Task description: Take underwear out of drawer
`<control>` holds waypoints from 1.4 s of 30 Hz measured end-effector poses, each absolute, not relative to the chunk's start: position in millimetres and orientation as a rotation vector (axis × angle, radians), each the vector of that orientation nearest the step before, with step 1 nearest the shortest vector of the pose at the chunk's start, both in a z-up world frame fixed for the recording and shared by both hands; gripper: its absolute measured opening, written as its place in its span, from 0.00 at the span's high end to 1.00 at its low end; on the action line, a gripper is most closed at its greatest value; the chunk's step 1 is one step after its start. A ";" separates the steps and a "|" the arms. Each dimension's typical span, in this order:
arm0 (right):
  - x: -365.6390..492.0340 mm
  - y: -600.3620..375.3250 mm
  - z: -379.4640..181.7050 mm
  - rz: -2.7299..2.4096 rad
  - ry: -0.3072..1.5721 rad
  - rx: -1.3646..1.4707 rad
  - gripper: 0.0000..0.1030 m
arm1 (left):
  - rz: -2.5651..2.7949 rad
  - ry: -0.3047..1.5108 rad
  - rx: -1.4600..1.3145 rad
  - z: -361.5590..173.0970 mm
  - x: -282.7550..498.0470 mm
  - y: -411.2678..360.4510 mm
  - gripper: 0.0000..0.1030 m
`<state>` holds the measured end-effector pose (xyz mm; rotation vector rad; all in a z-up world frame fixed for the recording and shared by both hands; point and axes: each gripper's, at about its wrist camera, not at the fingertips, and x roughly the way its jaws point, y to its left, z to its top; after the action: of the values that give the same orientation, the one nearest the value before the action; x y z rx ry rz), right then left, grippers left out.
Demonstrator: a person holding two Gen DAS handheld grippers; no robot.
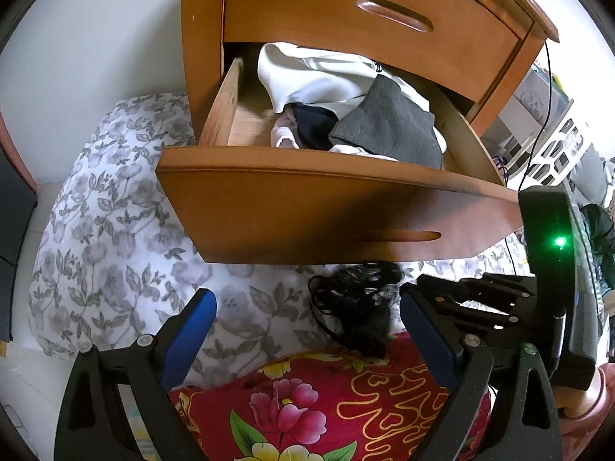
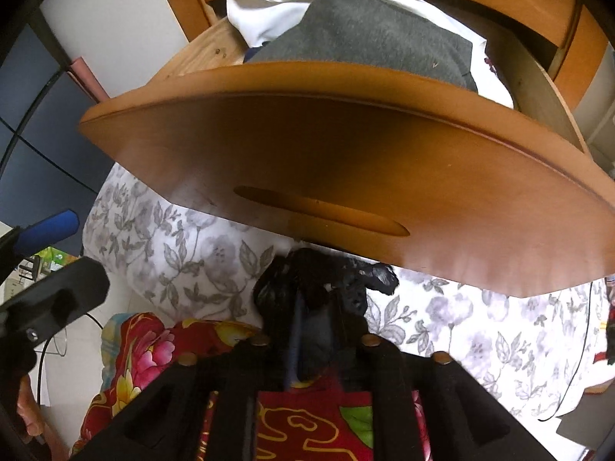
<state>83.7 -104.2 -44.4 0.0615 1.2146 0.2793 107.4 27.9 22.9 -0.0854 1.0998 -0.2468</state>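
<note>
The wooden drawer (image 1: 307, 207) of a bedside cabinet stands pulled out. Inside lie a grey garment (image 1: 388, 126), a white garment (image 1: 315, 77), a dark item (image 1: 311, 126) and a pale one (image 1: 282, 134). Black lace underwear (image 2: 326, 284) hangs below the drawer front (image 2: 346, 146), outside the drawer, with my right gripper (image 2: 313, 319) shut on it. From the left wrist view the same underwear (image 1: 357, 307) shows between my left gripper's blue pads (image 1: 188, 330). My left gripper (image 1: 305, 303) is open and holds nothing.
A white duvet with grey flowers (image 1: 107, 238) lies under the drawer, and a red floral quilt (image 1: 326, 395) lies nearer to me. The upper drawer (image 1: 376, 15) is closed. A black cable (image 1: 538, 134) hangs at the cabinet's right side.
</note>
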 end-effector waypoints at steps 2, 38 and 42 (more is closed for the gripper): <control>83.6 -105.5 -43.1 0.271 1.212 0.059 0.72 | -0.247 1.101 -0.083 22.5 107.0 27.8 0.06; 70.8 -139.6 -7.2 0.151 1.061 0.082 0.00 | -0.178 1.092 -0.084 21.8 108.5 35.6 0.06; 68.9 -144.5 6.0 0.156 1.018 0.071 0.00 | -0.171 1.081 -0.084 24.2 108.4 36.6 0.06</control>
<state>68.9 -144.5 6.0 0.0714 1.0183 0.1563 108.4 36.6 24.2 -0.0839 1.0808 -0.1709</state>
